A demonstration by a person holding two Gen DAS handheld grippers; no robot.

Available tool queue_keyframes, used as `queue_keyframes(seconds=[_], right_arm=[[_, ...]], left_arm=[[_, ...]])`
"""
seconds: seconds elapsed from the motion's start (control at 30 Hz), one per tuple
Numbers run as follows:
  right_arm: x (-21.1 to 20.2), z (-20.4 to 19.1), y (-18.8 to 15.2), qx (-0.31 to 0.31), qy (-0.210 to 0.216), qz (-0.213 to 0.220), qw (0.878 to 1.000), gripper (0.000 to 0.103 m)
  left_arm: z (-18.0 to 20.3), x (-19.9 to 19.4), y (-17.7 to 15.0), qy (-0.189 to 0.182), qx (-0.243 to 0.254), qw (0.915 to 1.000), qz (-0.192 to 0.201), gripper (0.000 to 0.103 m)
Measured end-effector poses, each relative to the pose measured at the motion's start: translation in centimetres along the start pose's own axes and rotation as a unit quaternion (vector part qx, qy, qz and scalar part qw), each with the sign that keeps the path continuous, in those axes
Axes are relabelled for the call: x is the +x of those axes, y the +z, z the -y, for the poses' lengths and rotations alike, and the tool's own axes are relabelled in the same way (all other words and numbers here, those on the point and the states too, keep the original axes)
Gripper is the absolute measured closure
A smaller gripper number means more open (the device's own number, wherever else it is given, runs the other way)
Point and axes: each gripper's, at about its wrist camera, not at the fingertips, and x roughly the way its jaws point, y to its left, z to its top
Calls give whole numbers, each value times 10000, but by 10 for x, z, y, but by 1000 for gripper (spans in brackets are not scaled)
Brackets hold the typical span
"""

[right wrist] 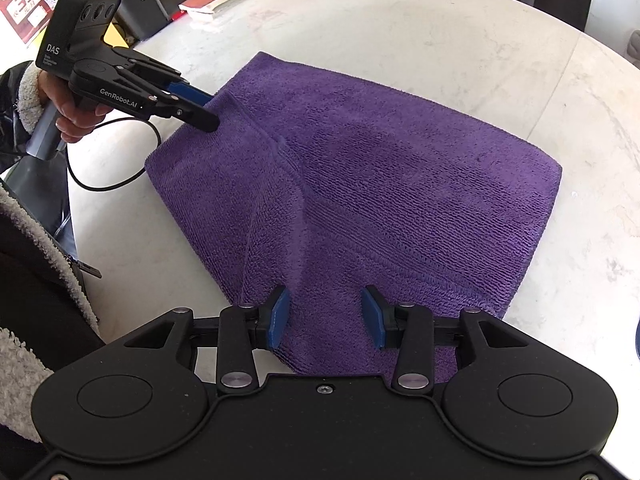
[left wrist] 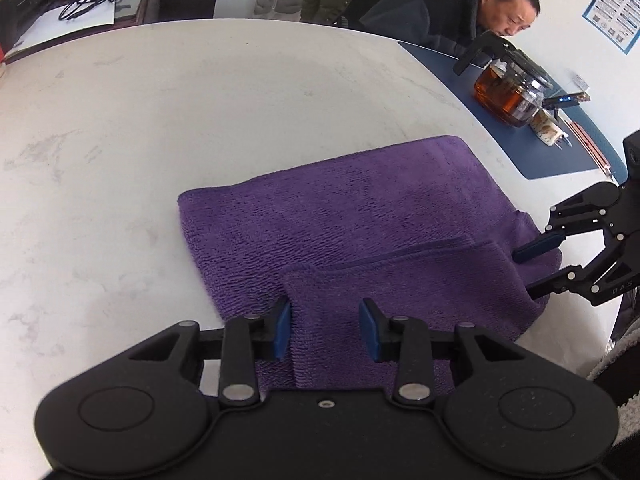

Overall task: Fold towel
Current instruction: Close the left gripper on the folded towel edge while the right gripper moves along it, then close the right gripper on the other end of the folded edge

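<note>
Beyond the purple towel (left wrist: pixel 340 220), tight in left claw (left wrist: pixel 326 328) and right claw (right wrist: pixel 326 316), teapot (left wrist: pixel 520 76) of amber tea (left wrist: pixel 496 98).

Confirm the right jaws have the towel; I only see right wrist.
Observer: From left wrist, the right gripper has a raised towel edge between its jaws.
Operator: Anything on the table off my frame?
Observer: A teapot of brown liquid stands on a blue mat, right of the towel.
Operator: Anyone near?
Observer: A person leans in just beyond the teapot.
</note>
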Motion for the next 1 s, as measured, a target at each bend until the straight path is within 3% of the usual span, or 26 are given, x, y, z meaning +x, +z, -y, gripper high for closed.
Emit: queue_keyframes(seconds=[0.07,0.13,0.23,0.43,0.63,0.8,1.0], right_arm=[[-1,0,-1,-3,12,24,10000,61],[-1,-1,-2,-24,10,51,10000,60],[-1,-2,-4,-58,4,99,9999,60],[-7,2,-10,-8,-4,270,9996,60],[-40,32,-27,359,-168,940,9948,60],[-37,62,-25,332,-290,999,9940,61],[-21,85,-19,61,-59,923,9957,64]], left_arm=[[-1,0,-1,54,-62,10000,44,72],[-1,0,-2,189,-119,9997,83,88],[4,0,-1,519,-80,9986,40,94],[11,-2,-5,895,-164,9959,12,95],[13,-5,-8,1048,-187,9943,-49,95],[15,-4,-7,1115,-231,9935,-64,94],[17,-3,-2,1183,-269,9925,-151,94]])
